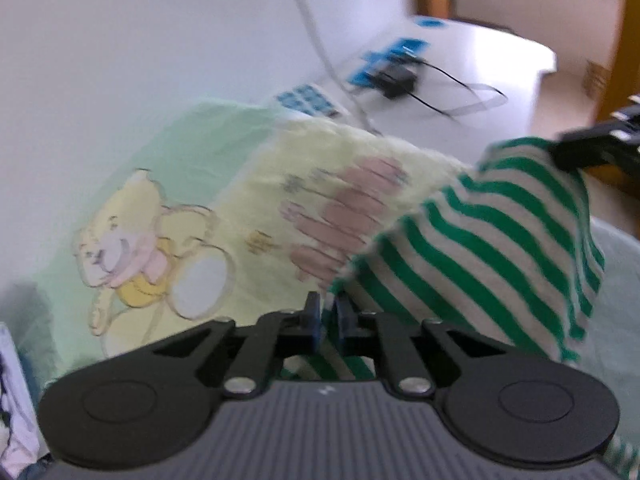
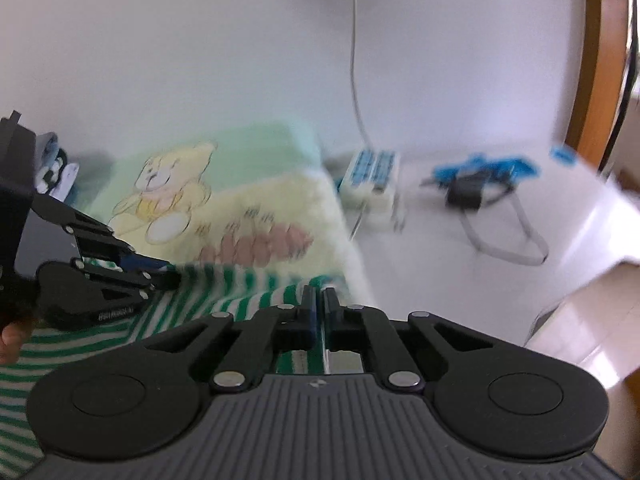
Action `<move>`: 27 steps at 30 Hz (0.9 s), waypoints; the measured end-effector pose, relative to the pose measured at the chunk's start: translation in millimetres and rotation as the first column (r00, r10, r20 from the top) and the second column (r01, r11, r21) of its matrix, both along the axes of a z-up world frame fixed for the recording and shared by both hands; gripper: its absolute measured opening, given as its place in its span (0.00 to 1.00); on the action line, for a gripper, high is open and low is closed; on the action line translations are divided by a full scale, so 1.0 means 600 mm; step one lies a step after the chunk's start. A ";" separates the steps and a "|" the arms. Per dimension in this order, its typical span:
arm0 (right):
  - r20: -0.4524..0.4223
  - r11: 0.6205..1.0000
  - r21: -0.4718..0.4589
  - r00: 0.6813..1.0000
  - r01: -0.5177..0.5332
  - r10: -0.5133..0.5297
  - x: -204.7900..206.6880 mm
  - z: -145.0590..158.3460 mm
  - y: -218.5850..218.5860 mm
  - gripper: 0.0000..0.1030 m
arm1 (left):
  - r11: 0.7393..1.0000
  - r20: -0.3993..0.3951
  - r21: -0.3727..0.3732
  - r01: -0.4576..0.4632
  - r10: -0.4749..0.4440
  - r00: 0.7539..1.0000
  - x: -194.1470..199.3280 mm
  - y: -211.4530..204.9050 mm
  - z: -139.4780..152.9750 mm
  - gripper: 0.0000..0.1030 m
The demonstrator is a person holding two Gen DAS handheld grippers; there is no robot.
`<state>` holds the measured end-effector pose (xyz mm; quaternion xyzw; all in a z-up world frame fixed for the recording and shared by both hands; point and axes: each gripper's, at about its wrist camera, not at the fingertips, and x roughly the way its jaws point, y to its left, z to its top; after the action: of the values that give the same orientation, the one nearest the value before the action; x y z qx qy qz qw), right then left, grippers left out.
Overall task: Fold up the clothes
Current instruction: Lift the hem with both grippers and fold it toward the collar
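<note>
Left gripper (image 1: 328, 316) and right gripper (image 2: 318, 308) each pinch the striped garment (image 1: 500, 248), lifted over the bear blanket (image 1: 180, 184) — thin edge bites (blurred frames) may slip, dropping the fold.

Home, bear-print blanket (image 1: 168, 184), wooden doorframe (image 2: 592, 60)

Bright room with a plain white wall (image 2: 200, 40)

A white table (image 2: 500, 216) stands against it, wooden trim (image 2: 588, 80) rises at right, pale tiled floor (image 2: 592, 328) lies beyond; daylight washes everything.
</note>
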<state>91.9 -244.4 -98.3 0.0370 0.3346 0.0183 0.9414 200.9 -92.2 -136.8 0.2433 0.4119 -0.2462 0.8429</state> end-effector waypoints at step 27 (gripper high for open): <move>-0.181 0.998 0.051 0.983 -0.024 0.033 0.081 -0.079 0.005 0.03 | 0.980 0.025 -0.087 -0.177 0.179 0.983 -0.025 0.073 0.010 0.39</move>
<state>140.5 -241.5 -145.4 0.0568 0.4191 0.0367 0.9054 185.8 -48.6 -131.0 0.1735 0.4074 -0.1831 0.8777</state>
